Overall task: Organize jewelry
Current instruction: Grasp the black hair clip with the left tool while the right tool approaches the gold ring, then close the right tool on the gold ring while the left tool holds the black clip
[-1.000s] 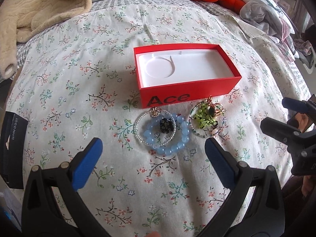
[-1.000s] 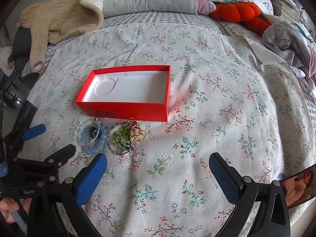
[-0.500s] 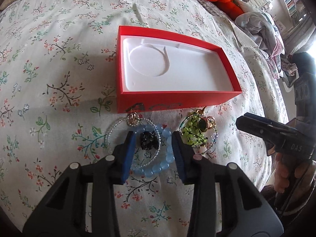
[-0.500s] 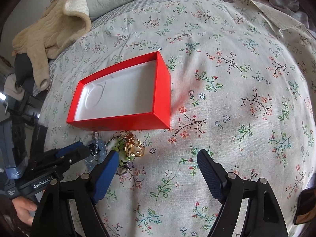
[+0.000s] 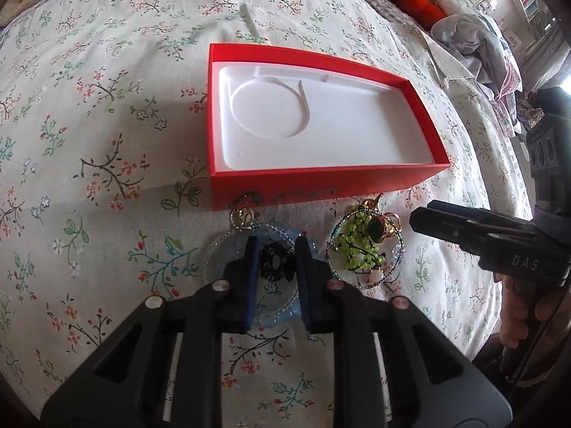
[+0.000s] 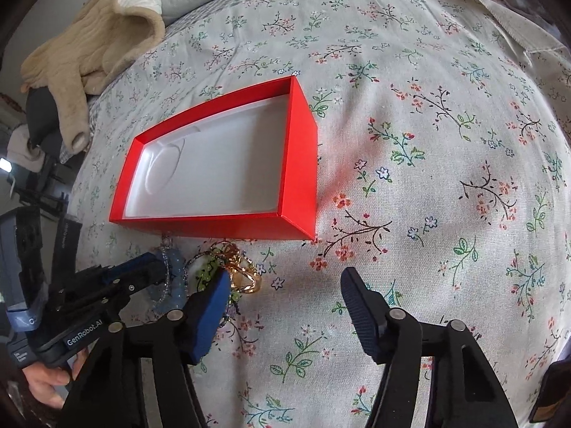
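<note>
We are at the pick-up step. Our left hand-held gripper (image 5: pixel 274 267) is closing around the black charm (image 5: pixel 274 264) inside the blue bracelet (image 5: pixel 285 239), at the box's (image 5: pixel 321 185) 6 o'clock on the bed (image 5: pixel 107 107). Our right hand-held gripper (image 6: pixel 285 299) is closing beside the green bracelet (image 6: pixel 208 271), nothing between its pads yet. Next we lift each into the box.

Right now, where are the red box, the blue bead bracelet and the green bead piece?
red box (image 5: pixel 321 187): left wrist view, on its near red wall.
blue bead bracelet (image 5: pixel 310 240): left wrist view, on beads just right of the tool's fingers.
green bead piece (image 5: pixel 357 246): left wrist view, on its green bead cluster.
</note>
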`<state>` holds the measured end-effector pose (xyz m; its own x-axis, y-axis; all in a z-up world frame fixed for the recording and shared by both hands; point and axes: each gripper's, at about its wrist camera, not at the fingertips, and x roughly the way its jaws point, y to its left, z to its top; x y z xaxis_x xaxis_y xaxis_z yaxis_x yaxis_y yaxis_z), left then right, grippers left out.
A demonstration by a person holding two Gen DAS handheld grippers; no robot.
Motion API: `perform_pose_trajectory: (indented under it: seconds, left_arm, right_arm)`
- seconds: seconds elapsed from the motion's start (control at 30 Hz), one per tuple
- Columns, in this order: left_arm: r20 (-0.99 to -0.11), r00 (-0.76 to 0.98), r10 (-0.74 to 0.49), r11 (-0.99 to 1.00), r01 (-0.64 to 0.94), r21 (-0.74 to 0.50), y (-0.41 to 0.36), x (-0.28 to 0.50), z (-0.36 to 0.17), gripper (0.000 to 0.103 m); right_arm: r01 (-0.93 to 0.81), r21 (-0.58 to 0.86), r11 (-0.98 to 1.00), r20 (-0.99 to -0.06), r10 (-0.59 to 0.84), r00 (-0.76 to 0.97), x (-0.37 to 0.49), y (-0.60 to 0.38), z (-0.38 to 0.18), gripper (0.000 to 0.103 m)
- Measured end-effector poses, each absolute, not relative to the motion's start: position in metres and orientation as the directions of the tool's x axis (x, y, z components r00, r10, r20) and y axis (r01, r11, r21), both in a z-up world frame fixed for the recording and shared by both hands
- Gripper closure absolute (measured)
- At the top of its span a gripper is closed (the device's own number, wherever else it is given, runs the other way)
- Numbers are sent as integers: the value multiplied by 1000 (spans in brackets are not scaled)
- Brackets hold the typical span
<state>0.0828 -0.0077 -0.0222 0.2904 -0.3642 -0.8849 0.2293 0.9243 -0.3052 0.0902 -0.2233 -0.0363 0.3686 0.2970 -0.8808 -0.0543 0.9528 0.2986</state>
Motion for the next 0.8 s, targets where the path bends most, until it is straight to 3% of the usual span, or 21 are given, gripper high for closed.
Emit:
perform_pose_trajectory:
  seconds: [0.07, 0.23, 0.37, 0.8]
  left_arm:
    - [-877, 301, -373, 921, 231, -312, -6, 81, -18, 82]
    - [-866, 320, -384, 918, 234, -321, 1, 75, -11, 82]
    - [-866, 322, -382, 919, 228, -321, 3, 73, -10, 82]
    - [-859, 334, -387, 918, 222, -327, 6, 68, -4, 82]
  right_arm:
    - [-56, 298, 953, -882, 297, 365, 90, -223, -38, 60]
    - [-63, 254, 965, -897, 260, 358, 90, -220, -40, 71]
    - [-79, 225, 971, -916, 238, 323, 89, -215, -49, 72]
    - [-128, 318, 940, -887, 342, 310, 101, -197, -53, 71]
